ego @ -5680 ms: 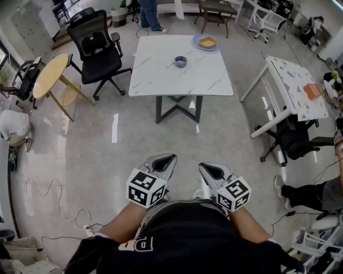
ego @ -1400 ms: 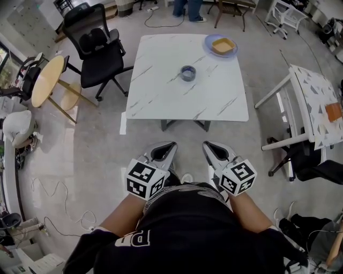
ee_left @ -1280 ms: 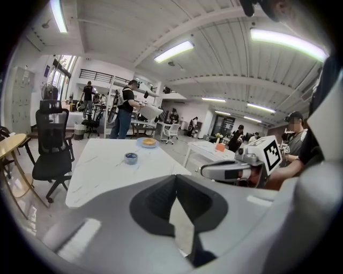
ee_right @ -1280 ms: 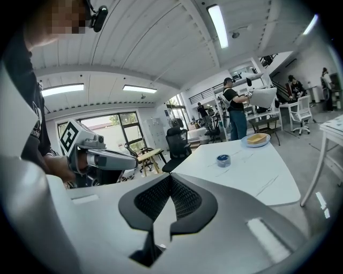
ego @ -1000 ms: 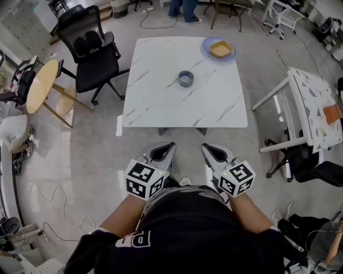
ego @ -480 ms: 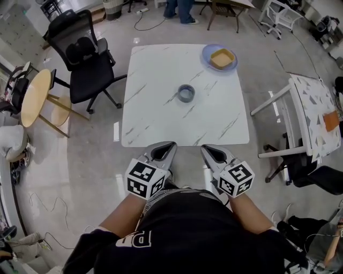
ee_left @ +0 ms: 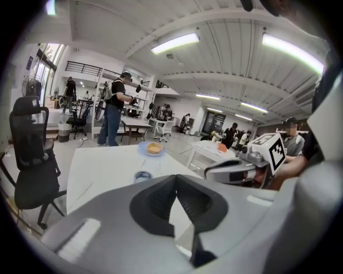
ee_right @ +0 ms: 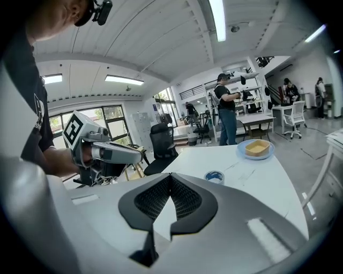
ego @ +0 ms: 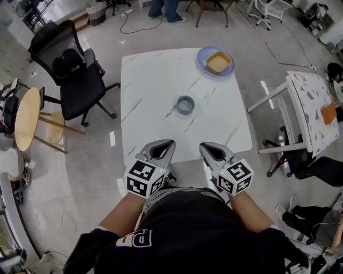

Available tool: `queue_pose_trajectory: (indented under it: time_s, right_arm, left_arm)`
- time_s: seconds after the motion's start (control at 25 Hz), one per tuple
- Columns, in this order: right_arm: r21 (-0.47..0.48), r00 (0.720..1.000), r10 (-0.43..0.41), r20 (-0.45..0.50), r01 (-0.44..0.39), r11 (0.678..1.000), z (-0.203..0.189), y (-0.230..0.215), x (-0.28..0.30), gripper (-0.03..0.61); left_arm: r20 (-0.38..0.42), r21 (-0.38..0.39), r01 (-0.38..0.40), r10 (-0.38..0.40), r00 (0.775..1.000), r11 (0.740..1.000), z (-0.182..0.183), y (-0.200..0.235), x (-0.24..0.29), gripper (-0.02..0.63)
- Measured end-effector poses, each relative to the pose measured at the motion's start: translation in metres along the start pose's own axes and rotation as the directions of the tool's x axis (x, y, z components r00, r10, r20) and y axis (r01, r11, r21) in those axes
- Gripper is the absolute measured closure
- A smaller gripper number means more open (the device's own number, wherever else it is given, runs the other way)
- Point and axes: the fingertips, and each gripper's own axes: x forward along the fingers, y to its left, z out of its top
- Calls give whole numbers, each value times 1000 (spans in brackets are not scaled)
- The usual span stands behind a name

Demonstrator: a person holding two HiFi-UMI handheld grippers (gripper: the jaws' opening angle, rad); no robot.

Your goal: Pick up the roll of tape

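Grey left gripper (ego: 170, 143) beside right gripper (ego: 203, 145), jaws together.

Left tong (ego: 162, 145) and right tong (ego: 209, 147) side by side at the near edge of the marble table (ego: 144, 107), jaws together on both. Ahead of them: bare tabletop all the way to the roll of tape (ego: 185, 105), open on every side of it.

Only other thing on top is a blue plate (ego: 203, 53) with a tan dish (ego: 218, 62), far right corner, well beyond the tape.

Off the table:
- black office chair (ego: 75, 80) near the left edge;
- patterned white table (ego: 308, 91) to the right, a strip of floor between;
- a person's legs (ego: 161, 7) past the far edge.
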Motion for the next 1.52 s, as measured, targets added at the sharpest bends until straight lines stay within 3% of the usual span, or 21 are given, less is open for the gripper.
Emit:
queue_pose_trajectory:
  time_s: [0.4, 0.72, 1.52]
  right_arm:
    - [15, 997, -77, 18, 77, 997, 18, -10, 45, 578]
    - [22, 996, -92, 12, 92, 996, 21, -27, 58, 578]
    - [-71, 995, 100, -14, -101, 992, 53, -69, 74, 578]
  left_arm:
    - [-7, 43, 80, -79, 997, 996, 15, 46, 17, 555]
    - [-22, 43, 102, -101, 995, 994, 17, 56, 35, 555]
    - [32, -32, -87, 88, 996, 996, 45, 53, 57, 555]
